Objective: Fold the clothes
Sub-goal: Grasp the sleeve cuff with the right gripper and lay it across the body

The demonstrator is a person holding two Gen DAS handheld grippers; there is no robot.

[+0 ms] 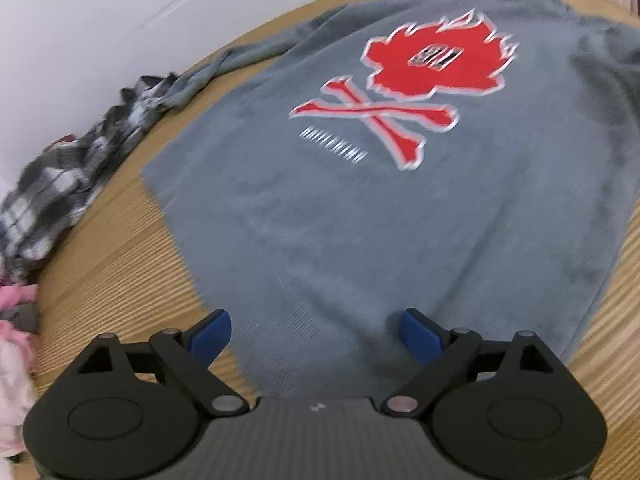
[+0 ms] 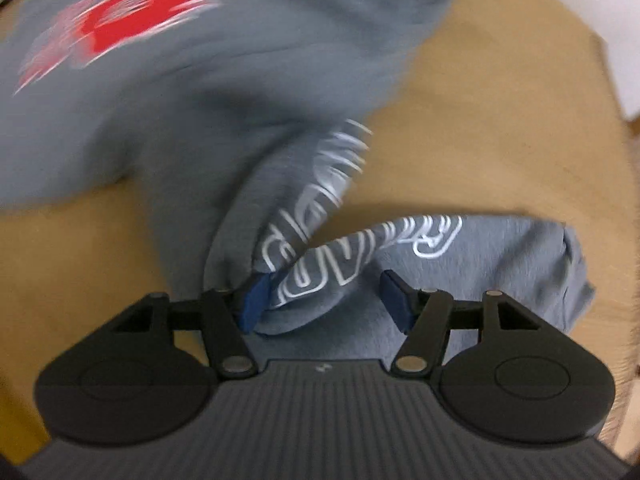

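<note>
A grey sweatshirt with a red flaming skull-and-crossbones print lies flat, print up, on the wooden table. My left gripper hovers open over its near hem, nothing between the blue pads. In the right wrist view the sweatshirt's body lies at the upper left, and a twisted sleeve with white lettering runs down between the jaws of my right gripper. The sleeve's fold rests against the left pad. The right pad stands apart from the fold, so the gripper is open.
A black-and-white plaid garment lies bunched at the table's left edge, with pink and white clothes below it. A white wall runs behind. The table shows bare wood to the right of the sleeve.
</note>
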